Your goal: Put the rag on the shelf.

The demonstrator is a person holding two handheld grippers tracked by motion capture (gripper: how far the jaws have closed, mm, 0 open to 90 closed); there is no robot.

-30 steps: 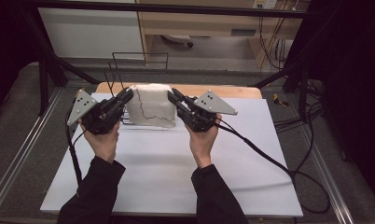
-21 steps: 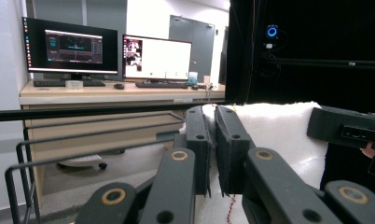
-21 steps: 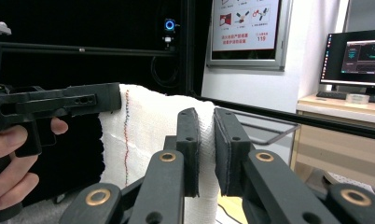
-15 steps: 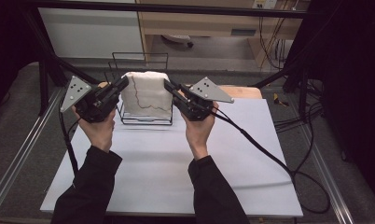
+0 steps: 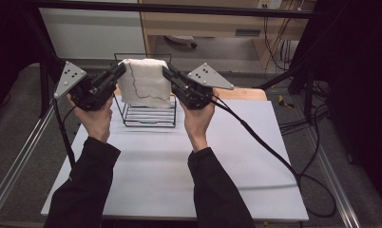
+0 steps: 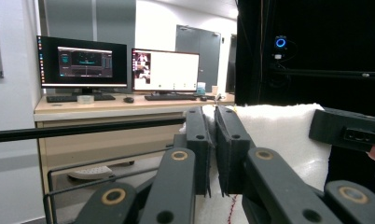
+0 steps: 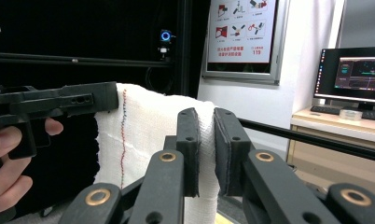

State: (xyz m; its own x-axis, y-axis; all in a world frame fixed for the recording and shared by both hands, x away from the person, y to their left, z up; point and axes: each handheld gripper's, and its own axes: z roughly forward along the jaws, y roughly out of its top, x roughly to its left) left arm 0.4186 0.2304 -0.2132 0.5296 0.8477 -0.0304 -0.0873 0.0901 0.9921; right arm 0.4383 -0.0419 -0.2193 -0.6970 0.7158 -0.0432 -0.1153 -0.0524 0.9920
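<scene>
A white cloth with a thin dark stitched line hangs stretched between my two grippers, above a black wire rack. My left gripper is shut on the cloth's upper left corner and my right gripper is shut on its upper right corner. In the left gripper view the left gripper pinches the cloth's edge, and the cloth runs off to the right toward the other gripper. In the right gripper view the right gripper clamps the cloth, with the other gripper at the far corner.
The rack stands at the far middle of the white table, in front of a wooden board. Black cables trail over the table's right side. Metal frame rails run along both sides. A desk with monitors stands beyond.
Both hands have risen and moved away from me, carrying the cloth up. It now hangs above the rack, higher than before.
</scene>
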